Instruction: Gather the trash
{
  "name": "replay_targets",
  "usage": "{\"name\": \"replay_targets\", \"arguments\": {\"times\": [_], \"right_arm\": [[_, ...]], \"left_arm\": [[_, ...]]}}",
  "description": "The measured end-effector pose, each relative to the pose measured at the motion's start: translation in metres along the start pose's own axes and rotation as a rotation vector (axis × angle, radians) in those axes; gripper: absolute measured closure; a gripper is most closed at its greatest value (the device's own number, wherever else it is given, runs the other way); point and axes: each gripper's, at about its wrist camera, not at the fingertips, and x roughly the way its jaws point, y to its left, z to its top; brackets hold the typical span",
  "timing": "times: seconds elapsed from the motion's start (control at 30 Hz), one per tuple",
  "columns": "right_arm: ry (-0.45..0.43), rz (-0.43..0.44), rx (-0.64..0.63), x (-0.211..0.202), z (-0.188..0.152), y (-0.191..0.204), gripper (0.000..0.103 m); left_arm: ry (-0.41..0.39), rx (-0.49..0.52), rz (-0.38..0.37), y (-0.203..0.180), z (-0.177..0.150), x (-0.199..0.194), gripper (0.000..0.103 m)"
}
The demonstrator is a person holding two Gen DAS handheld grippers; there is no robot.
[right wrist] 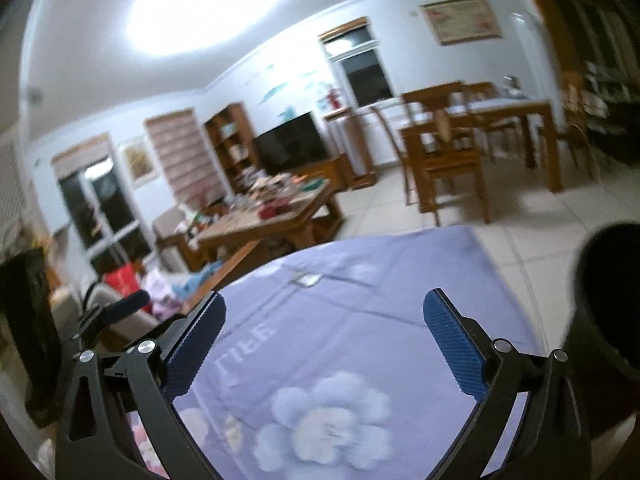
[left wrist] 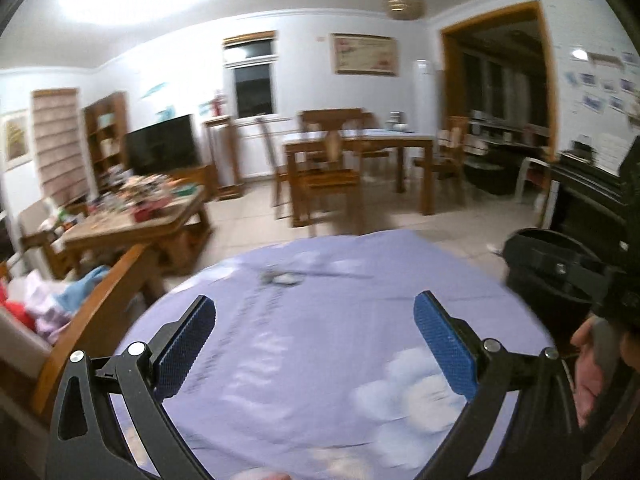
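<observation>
Grippers spread wide over a lilac flowered cloth (left wrist: 304,360): the left gripper (left wrist: 314,332) and right gripper (right wrist: 324,336) each hang above it with jaws apart and nothing between the blue pads. One small pale scrap (left wrist: 286,279) lies on the cloth ahead of the fingers. A black bin (left wrist: 548,268) stands just beside the cloth's right edge; a dining table (left wrist: 360,140) sits beyond.

One round table under a lilac flowered cloth (left wrist: 320,360) carries a single small scrap of trash (left wrist: 285,279). One black bin (right wrist: 608,300) stands beside it. Beyond are one cluttered coffee table (left wrist: 136,228), one dining table (left wrist: 360,140) and one television (left wrist: 162,150).
</observation>
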Motion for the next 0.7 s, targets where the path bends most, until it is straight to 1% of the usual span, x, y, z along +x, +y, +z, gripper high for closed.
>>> {"name": "replay_targets", "arguments": {"times": [0.03,0.07,0.1,0.17,0.2,0.3,0.37,0.43,0.5,0.57,0.7], "right_arm": [[0.002,0.004,-0.016,0.005,-0.004,0.01,0.005],[0.004,0.008,-0.045,0.017,-0.005,0.027,0.005],[0.0,0.011,-0.062,0.024,-0.007,0.036,0.005],[-0.037,0.007,-0.106,0.042,-0.007,0.059,0.005],[-0.054,0.004,-0.12,0.047,-0.009,0.065,0.005],[-0.138,-0.034,-0.184,0.068,-0.01,0.083,0.005],[-0.175,-0.042,-0.213,0.079,-0.012,0.087,0.005],[-0.203,-0.05,-0.225,0.086,-0.012,0.082,0.005],[-0.2,-0.059,-0.213,0.089,-0.011,0.065,0.005],[-0.197,-0.071,-0.203,0.095,-0.012,0.059,0.005],[-0.197,-0.144,-0.239,0.105,-0.017,0.056,0.005]], "left_arm": [[-0.001,-0.009,0.028,0.01,-0.003,0.0,0.005],[-0.003,-0.021,0.08,0.021,-0.007,0.002,0.005],[-0.007,-0.03,0.115,0.027,-0.01,0.003,0.005],[-0.012,-0.059,0.166,0.042,-0.015,0.005,0.005],[-0.013,-0.079,0.178,0.049,-0.016,0.007,0.005],[-0.014,-0.141,0.186,0.075,-0.025,0.01,0.005],[-0.012,-0.169,0.185,0.084,-0.028,0.012,0.005],[-0.008,-0.19,0.178,0.089,-0.031,0.015,0.005],[-0.001,-0.201,0.174,0.091,-0.033,0.019,0.005],[0.005,-0.203,0.189,0.092,-0.033,0.027,0.005],[0.014,-0.215,0.21,0.094,-0.033,0.034,0.005]]}}
